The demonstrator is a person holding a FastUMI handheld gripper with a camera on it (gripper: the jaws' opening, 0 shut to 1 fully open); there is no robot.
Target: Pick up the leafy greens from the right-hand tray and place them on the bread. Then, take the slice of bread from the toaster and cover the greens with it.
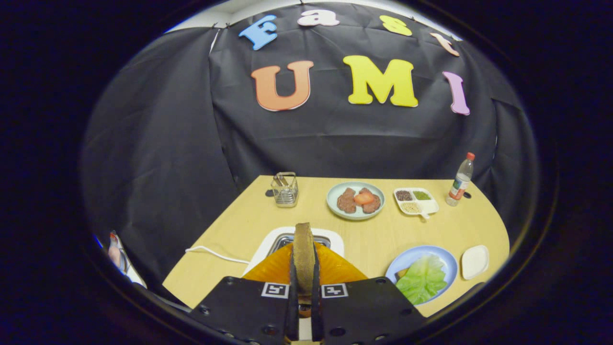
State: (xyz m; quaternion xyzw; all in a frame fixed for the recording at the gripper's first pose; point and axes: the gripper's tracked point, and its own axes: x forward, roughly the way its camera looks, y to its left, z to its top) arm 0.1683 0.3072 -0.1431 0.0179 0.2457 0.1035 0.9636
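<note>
A slice of bread point(304, 251) is held upright and edge-on between the two fingers of the gripper point(304, 282) at the bottom centre of the frame; both fingers are pressed against its flat sides, so the tongs are narrowed down onto it. Just behind the slice, the white toaster point(335, 239) is seen with its metal slot, and a white cord point(215, 253) is led away from it toward the left across the light wooden table point(239, 225). An orange surface point(335, 268) is visible directly beneath the bread, just ahead of the gripper body; what it is cannot be told. In the lower right of the frame, a pale blue plate point(412, 255) is found with the leafy greens point(422, 280) lying on it, and a small white dish point(474, 261) is set just beside it to the right. Farther back, near the middle of the frame, a pale green plate point(335, 191) with two brown patties and a red slice is placed; to its left a clear glass holder point(285, 189) is stood, and to its right a white divided tray point(433, 206) with three small fillings. A bottle with a red cap point(460, 181) is stood upright at the far right, by the black cloth wall point(167, 143).
</note>
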